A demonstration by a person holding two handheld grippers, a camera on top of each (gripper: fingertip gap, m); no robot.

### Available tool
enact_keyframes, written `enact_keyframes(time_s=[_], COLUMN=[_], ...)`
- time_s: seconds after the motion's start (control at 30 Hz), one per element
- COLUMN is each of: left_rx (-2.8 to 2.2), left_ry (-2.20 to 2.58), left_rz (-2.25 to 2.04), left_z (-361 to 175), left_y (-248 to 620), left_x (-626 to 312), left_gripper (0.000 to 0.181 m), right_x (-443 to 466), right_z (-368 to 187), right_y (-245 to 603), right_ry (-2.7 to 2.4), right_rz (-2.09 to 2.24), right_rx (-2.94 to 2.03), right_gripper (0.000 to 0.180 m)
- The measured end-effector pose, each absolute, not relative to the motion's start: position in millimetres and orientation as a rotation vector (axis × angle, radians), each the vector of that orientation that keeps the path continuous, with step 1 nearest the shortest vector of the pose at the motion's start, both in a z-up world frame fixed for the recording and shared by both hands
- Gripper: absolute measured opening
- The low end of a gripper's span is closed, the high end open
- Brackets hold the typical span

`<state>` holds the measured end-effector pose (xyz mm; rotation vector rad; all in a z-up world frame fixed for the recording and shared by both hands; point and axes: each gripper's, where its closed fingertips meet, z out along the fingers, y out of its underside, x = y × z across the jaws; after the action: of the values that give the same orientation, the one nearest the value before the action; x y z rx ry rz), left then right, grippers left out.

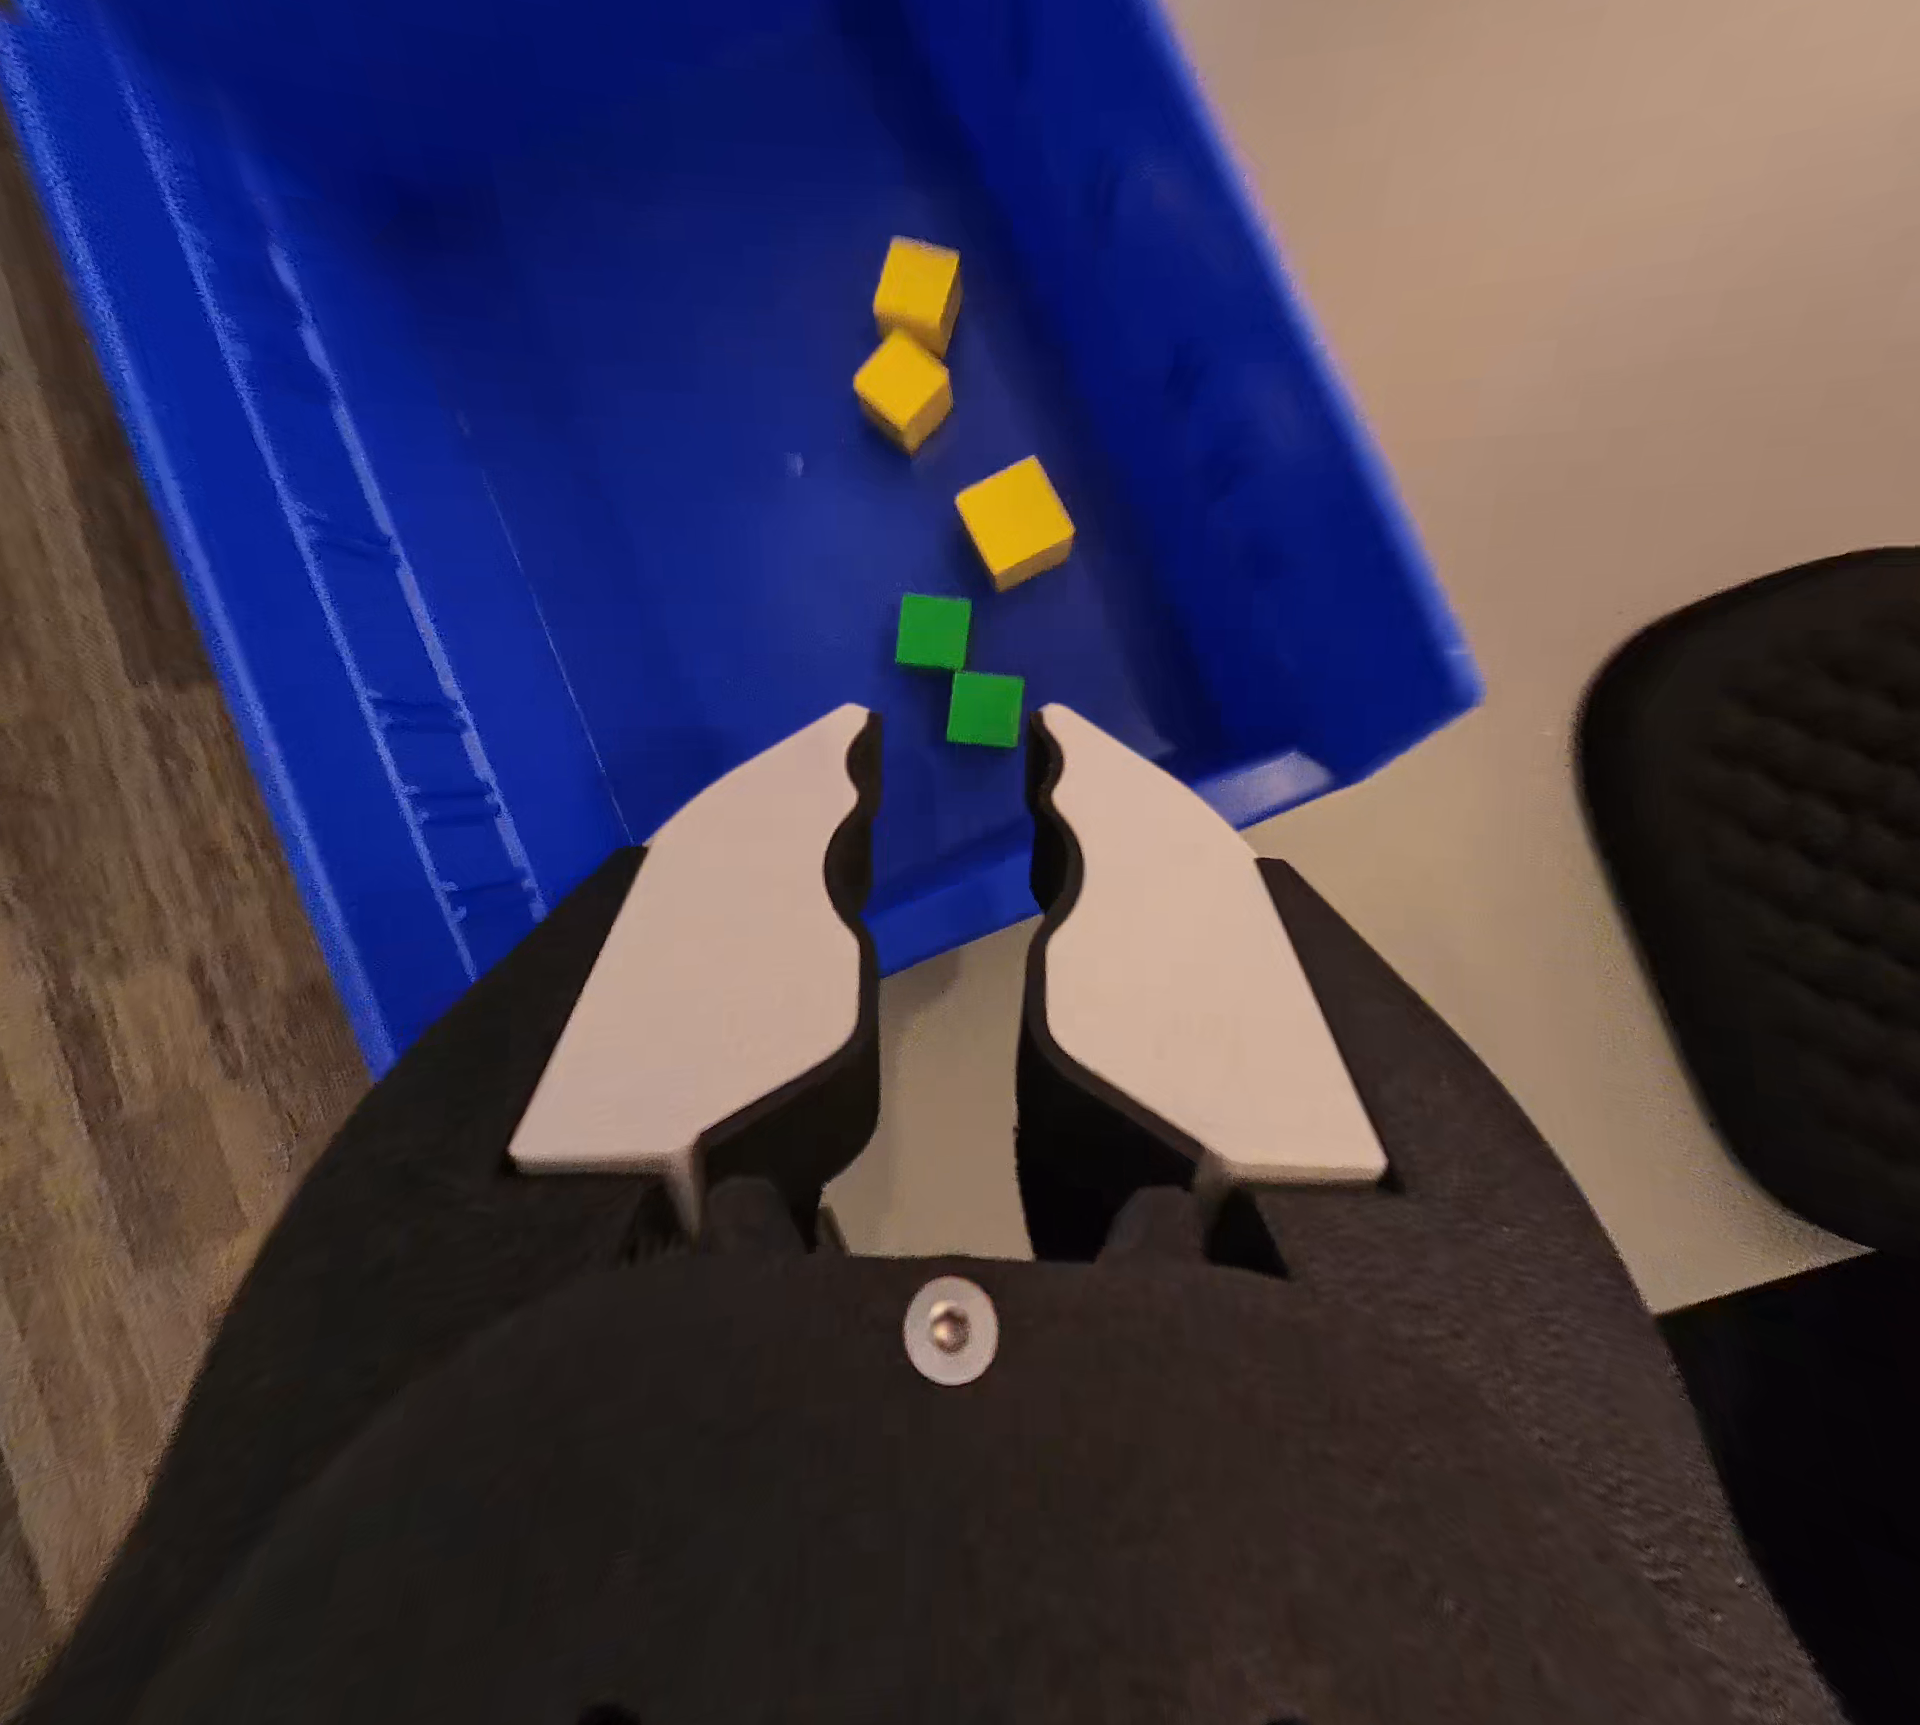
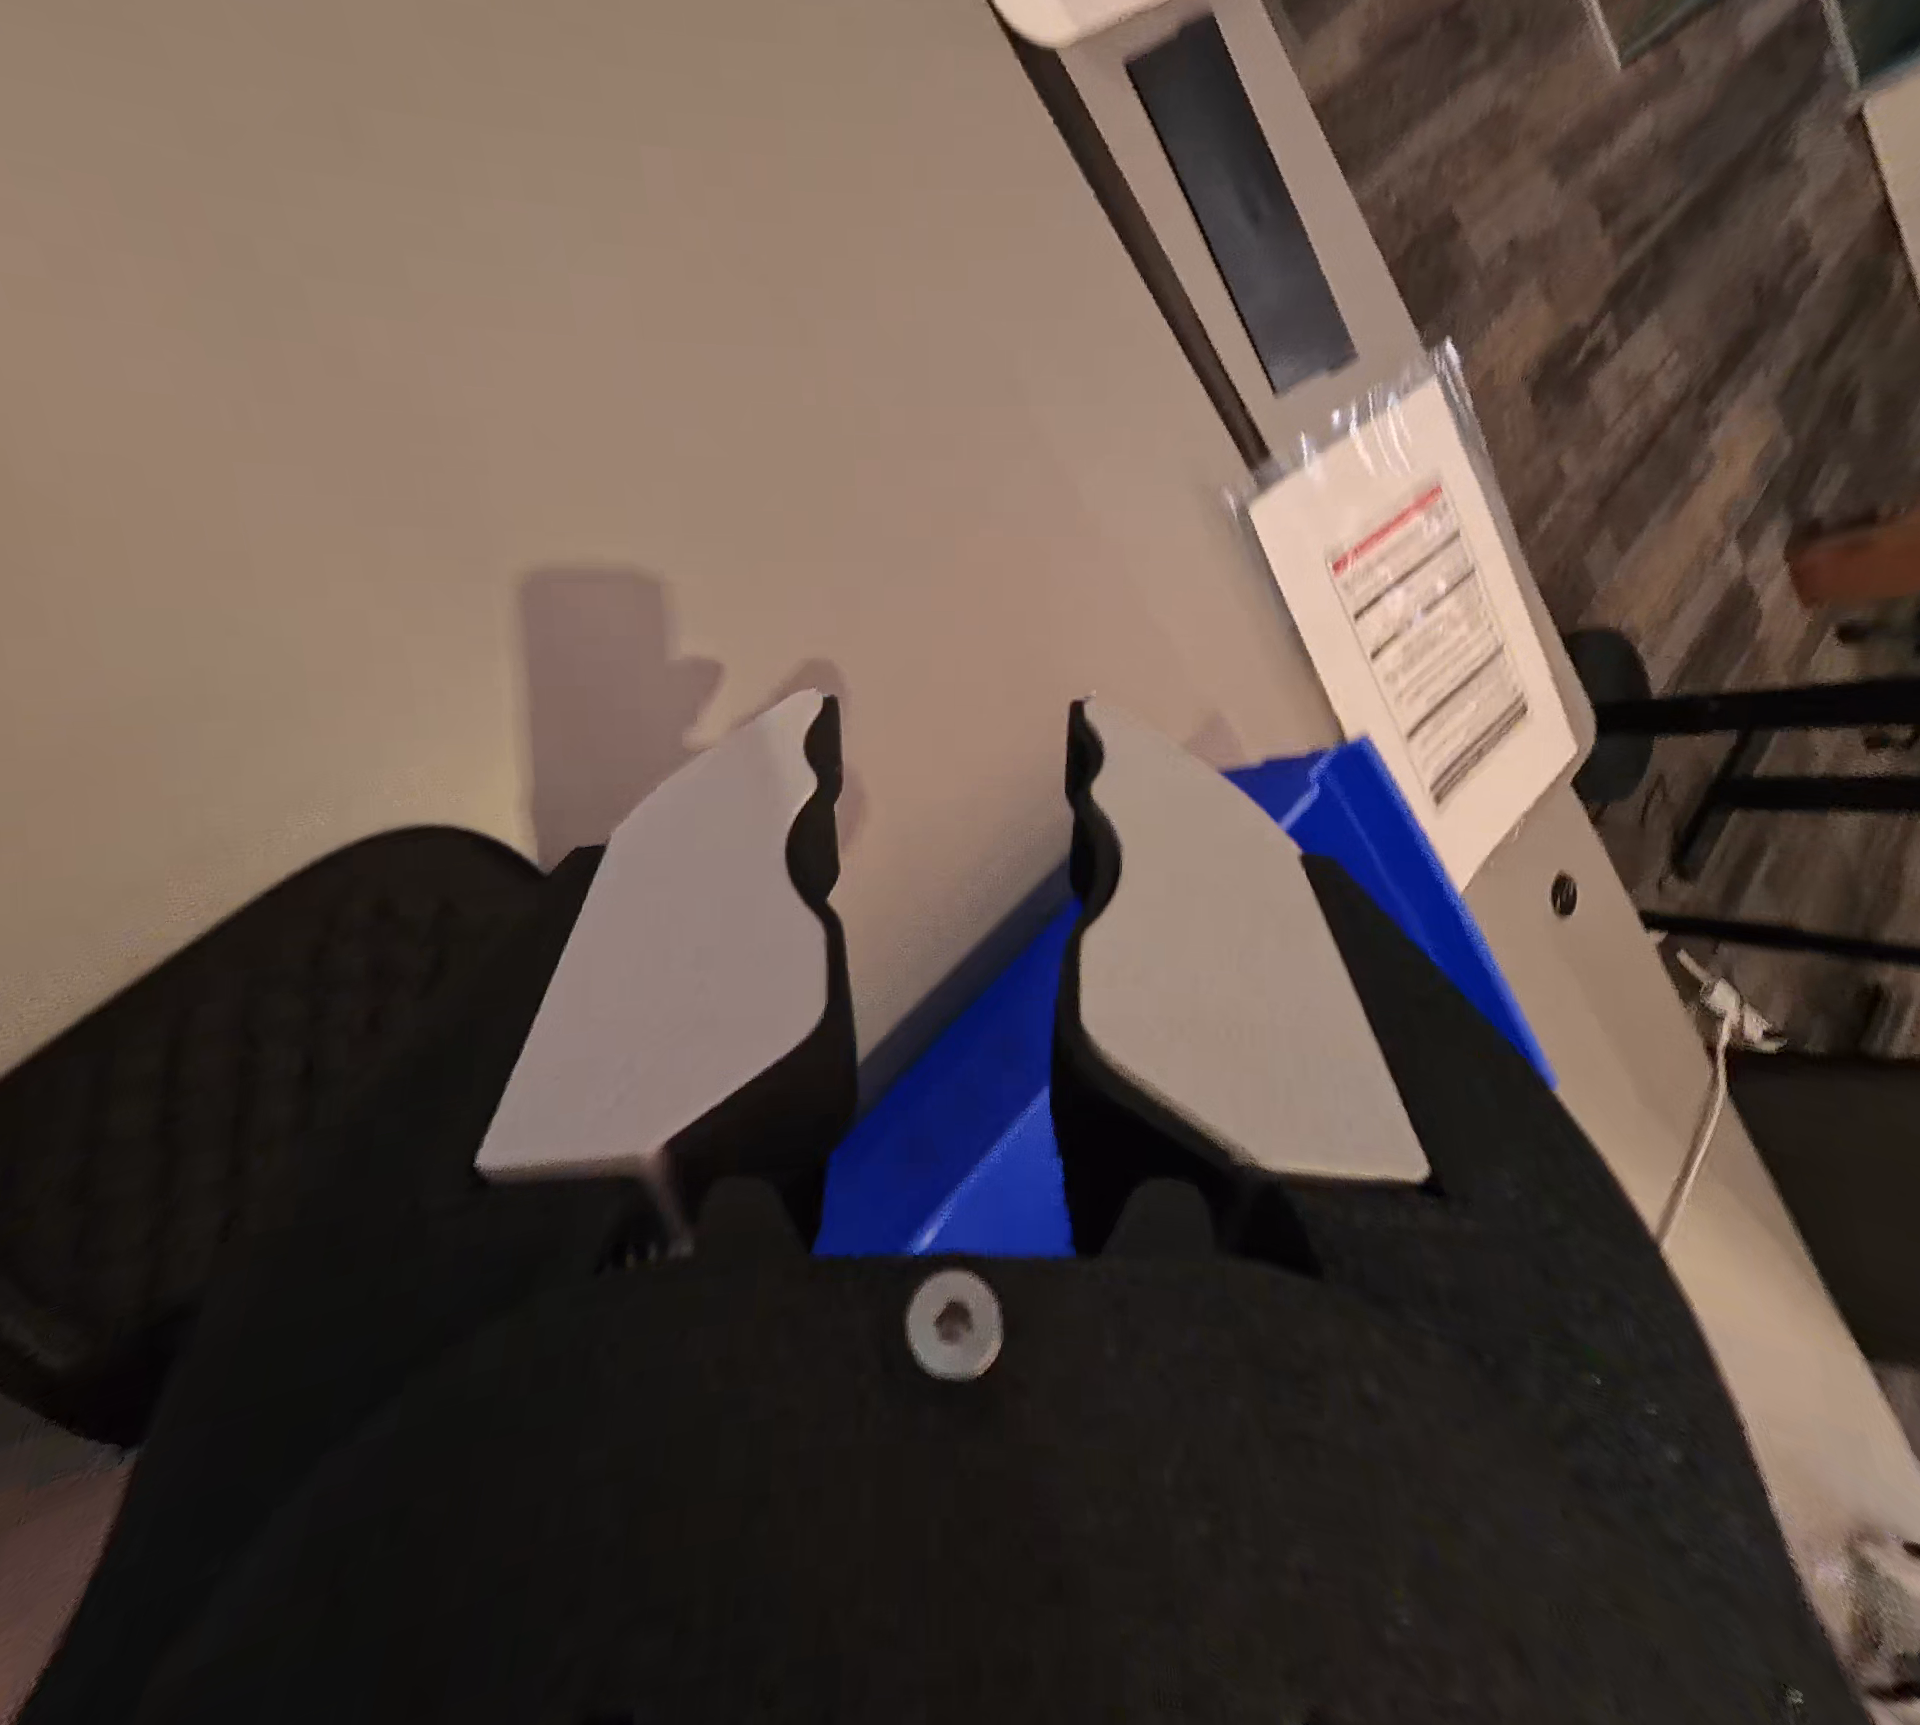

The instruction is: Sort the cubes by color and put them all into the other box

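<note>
Five cubes, three yellow (image 1: 914, 293) and two green (image 1: 933, 631), lie inside a blue box (image 1: 416, 325) on a pale table (image 1: 1558, 221), as the left gripper (image 1: 954, 719) and right gripper (image 2: 954, 714) hover empty, jaws apart.

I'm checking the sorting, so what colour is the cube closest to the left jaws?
Green, seen best in the left wrist view, lying in the blue box.
</note>
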<state>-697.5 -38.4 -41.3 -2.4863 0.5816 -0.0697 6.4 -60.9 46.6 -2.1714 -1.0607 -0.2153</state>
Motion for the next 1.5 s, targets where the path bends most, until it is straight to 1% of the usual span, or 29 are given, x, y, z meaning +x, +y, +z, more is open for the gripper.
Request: enact_keyframes(time_s=[0.17,0.3,0.5,0.63,0.67,0.73,0.83,0.97,1.07,1.13,1.2,1.23,1.37,1.5], left_rx=[-2.621,-2.688,-2.782,-2.850,-2.858,-2.842,-2.740,-2.405,-2.140,-2.003,-1.894,-1.853,-1.715,-1.681], left_ry=[0.599,0.647,0.707,0.714,0.739,0.769,0.732,0.665,0.732,0.799,0.840,0.848,0.930,0.962], left_rz=[0.003,-0.045,0.033,-0.006,0.014,0.048,0.055,-0.096,-0.234,-0.445,-0.723,-0.857,-1.201,-1.425], left_z=[-84,-107,-122,-132,-135,-134,-111,-32,26,51,69,76,89,91], left_y=[-17,-10,-9,-11,-11,-8,2,12,1,-18,-41,-52,-82,-98], left_x=[-703,-690,-699,-698,-699,-700,-696,-650,-582,-518,-454,-426,-344,-299], left_gripper=[0.028,0.030,0.030,0.028,0.022,0.022,0.022,0.022,0.022,0.022,0.021,0.021,0.021,0.021], right_x=[-46,-64,-61,-57,-56,-54,-55,-81,-140,-202,-251,-265,-287,-290], right_z=[64,70,61,56,55,52,47,47,54,62,69,69,76,91], right_y=[-49,-47,-53,-53,-52,-50,-47,-31,-22,-40,-68,-73,-76,-91], right_ry=[-1.148,-1.148,-1.178,-1.171,-1.168,-1.165,-1.168,-1.195,-1.297,-1.388,-1.429,-1.428,-1.359,-1.321], right_rz=[-0.177,-0.098,-0.093,-0.077,-0.072,-0.068,-0.065,-0.069,0.015,0.245,0.504,0.532,0.384,0.330], right_rx=[-2.063,-2.017,-2.029,-2.042,-2.047,-2.057,-2.066,-1.992,-1.762,-1.517,-1.323,-1.269,-1.099,-0.985], right_gripper=[0.041,0.041,0.040,0.040,0.040,0.039,0.038,0.037,0.041,0.041,0.040,0.040,0.052,0.053])
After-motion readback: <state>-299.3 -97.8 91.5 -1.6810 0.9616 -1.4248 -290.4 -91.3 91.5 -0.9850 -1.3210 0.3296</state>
